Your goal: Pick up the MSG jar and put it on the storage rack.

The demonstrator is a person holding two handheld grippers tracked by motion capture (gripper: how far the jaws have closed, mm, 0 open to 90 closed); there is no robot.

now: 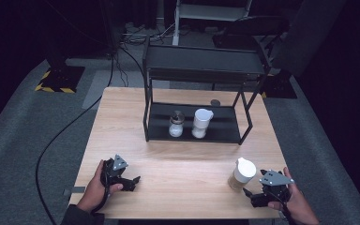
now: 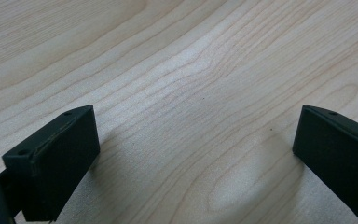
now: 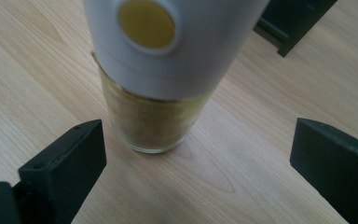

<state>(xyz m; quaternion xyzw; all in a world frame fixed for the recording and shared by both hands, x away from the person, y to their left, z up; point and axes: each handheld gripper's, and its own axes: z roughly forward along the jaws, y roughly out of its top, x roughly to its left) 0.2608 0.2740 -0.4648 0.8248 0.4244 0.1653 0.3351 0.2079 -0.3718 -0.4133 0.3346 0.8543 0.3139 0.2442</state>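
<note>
A glass jar with a white lid and yellowish contents (image 1: 242, 173) stands near the table's front right. My right gripper (image 1: 252, 196) is just behind and to the right of it, open. In the right gripper view the jar (image 3: 158, 93) stands upright just beyond the spread jaws, apart from them, with a round yellow opening in its lid. My left gripper (image 1: 133, 182) rests at the front left, open, held by a hand. In the left gripper view its jaws stand wide apart over bare wood (image 2: 191, 93).
A black two-level rack (image 1: 201, 70) stands at the back of the wooden table (image 1: 122, 122). On its lower shelf sit a small glass shaker (image 1: 176, 124) and a white-lidded jar (image 1: 201, 123). A black cable (image 1: 56, 140) runs along the floor on the left.
</note>
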